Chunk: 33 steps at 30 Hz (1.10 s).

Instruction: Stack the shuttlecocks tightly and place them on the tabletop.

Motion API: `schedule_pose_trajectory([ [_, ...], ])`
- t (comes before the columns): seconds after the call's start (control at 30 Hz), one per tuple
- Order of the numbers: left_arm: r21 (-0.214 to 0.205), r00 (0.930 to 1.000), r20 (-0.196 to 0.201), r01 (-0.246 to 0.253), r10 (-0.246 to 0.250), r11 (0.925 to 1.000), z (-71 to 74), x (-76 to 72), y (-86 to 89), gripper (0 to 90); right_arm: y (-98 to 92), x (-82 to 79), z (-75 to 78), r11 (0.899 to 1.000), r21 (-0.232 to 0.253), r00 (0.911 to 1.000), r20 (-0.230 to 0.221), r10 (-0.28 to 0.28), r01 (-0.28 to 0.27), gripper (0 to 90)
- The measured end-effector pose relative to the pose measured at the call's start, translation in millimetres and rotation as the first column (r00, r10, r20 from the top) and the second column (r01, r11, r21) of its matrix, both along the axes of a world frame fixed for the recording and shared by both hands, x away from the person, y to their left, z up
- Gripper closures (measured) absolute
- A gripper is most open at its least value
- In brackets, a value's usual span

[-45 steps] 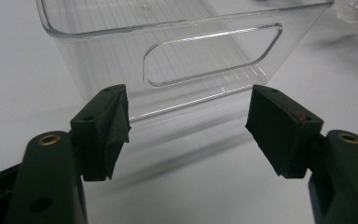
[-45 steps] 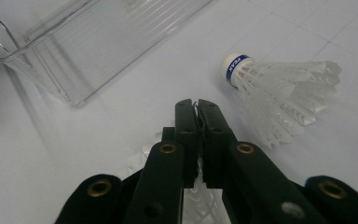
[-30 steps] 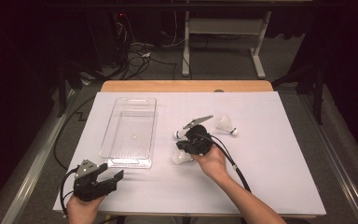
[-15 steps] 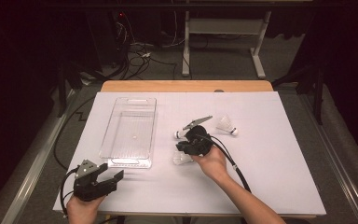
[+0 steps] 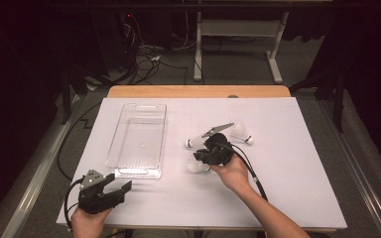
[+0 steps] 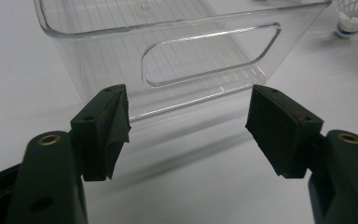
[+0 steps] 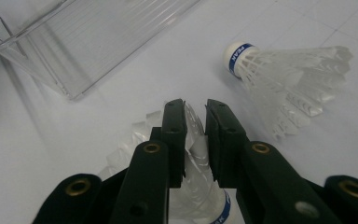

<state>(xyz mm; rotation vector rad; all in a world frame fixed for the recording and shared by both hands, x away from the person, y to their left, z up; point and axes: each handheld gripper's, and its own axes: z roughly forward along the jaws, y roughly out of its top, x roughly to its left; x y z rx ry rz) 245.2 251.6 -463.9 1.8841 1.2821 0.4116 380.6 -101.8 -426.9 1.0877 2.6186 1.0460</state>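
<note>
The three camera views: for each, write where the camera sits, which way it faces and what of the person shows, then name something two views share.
High view: above the person's side, looking forward and down on the white table; both forearms, left gripper, right gripper.
Left gripper view: on the left gripper, facing the clear tray; jaws wide apart.
Right gripper view: on the right gripper, jaws around a held shuttlecock; a second shuttlecock lies beyond.
Shared: the tray.

Shuttlecocks (image 5: 241, 133) lie right of the tray (image 5: 138, 171) on the table (image 5: 297, 198).
</note>
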Motion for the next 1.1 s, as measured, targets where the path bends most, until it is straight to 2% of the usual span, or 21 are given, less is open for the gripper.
schedule_pose_trajectory([
  [0.57,0.000,1.0000,-0.001,-0.002,0.002,1.0000,0.0,0.0,-0.1,30.7,-24.7,-3.4,2.5,0.999,0.007,0.9995,0.005,-0.033,0.032,78.1],
  [1.1,-0.002,1.0000,-0.002,-0.003,0.003,1.0000,-0.3,0.5,0.2,30.7,-38.3,-3.7,-1.1,0.998,-0.021,0.9983,0.001,-0.059,0.059,77.8],
])
